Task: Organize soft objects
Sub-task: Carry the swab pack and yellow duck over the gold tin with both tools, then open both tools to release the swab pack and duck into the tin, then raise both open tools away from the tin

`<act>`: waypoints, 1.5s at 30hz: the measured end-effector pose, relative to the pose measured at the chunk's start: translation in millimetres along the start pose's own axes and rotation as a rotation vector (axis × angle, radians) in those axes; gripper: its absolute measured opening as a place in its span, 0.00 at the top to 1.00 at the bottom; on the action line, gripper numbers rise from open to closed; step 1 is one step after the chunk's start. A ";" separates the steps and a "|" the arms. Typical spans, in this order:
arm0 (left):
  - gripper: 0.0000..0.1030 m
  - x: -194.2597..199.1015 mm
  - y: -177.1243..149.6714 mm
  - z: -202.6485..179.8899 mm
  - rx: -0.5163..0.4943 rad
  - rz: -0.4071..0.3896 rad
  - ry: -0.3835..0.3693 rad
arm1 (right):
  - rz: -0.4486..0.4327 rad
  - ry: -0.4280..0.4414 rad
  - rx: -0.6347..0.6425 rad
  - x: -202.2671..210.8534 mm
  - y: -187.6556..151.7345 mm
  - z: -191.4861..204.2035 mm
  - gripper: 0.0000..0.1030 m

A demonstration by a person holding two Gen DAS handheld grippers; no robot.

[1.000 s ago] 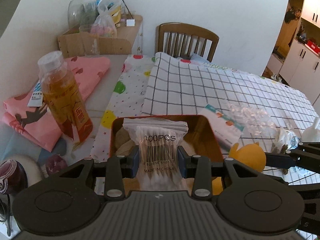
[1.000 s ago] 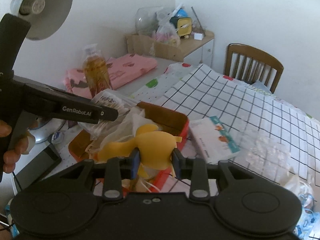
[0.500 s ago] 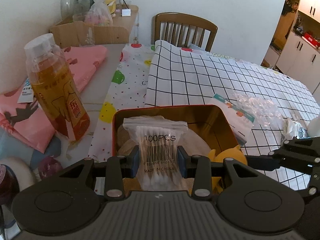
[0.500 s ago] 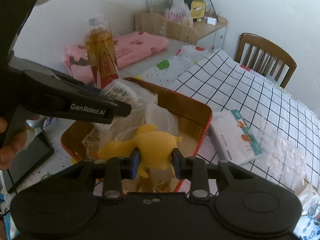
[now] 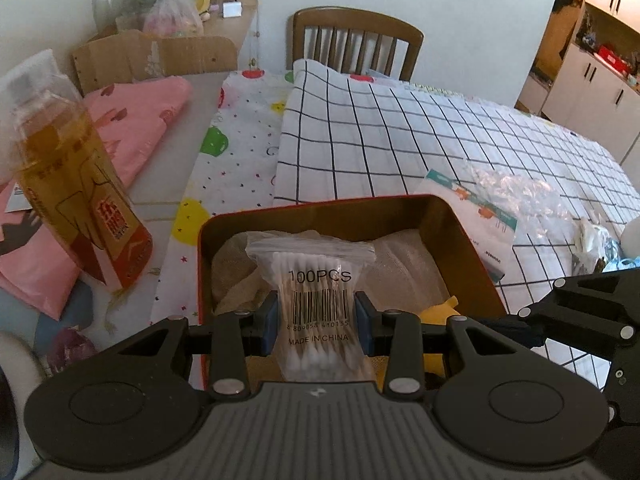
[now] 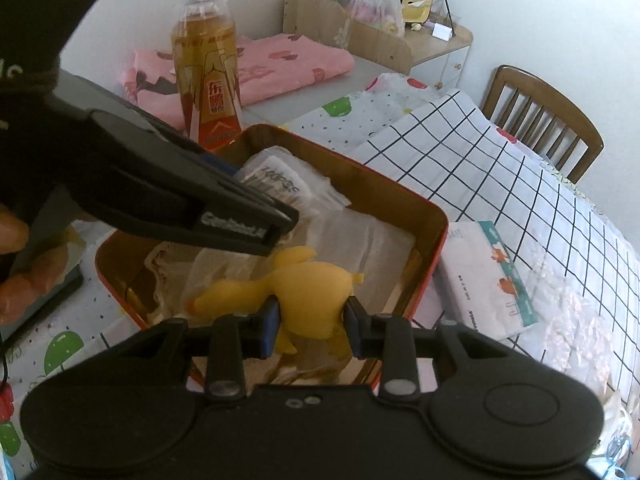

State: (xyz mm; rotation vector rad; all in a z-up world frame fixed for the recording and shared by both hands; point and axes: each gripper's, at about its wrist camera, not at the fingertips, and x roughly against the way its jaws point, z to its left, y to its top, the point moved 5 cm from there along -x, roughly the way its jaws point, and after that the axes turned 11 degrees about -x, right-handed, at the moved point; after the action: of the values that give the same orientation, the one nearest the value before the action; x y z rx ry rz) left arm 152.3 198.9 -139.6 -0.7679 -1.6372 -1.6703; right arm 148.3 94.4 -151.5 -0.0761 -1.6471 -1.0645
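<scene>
My left gripper is shut on a clear bag of cotton swabs marked 100PCS, held inside the open red tin box. The swab bag and the left gripper's side show in the right wrist view too. My right gripper is shut on a yellow soft duck toy, held low inside the same tin. Beige cloth and plastic bags lie in the tin under both. The duck shows partly in the left wrist view.
A bottle of amber tea stands just left of the tin. A folded pink cloth lies behind it. A tissue pack and crumpled clear plastic lie right of the tin on the checked cloth. A wooden chair stands at the far edge.
Both grippers have moved forward and down into the tin, each keeping its hold. The swab bag and the duck now sit lower inside the tin.
</scene>
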 end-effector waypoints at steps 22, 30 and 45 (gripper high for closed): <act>0.60 -14.1 -8.9 1.4 0.026 0.032 -0.037 | 0.006 0.001 -0.023 0.6 -3.2 2.0 0.54; 0.40 -1.7 -7.0 -0.6 0.021 -0.005 -0.021 | -0.039 0.034 -0.048 13.7 -0.7 2.6 0.44; 0.39 42.7 -0.2 -15.7 0.007 -0.086 0.016 | -0.139 0.081 -0.143 66.2 -4.5 -21.9 0.39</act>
State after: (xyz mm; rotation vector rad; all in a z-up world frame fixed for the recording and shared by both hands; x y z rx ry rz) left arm 127.0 180.8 -106.4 -0.6873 -1.6857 -1.7245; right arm 137.0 47.0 -101.4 -0.0121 -1.5192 -1.2747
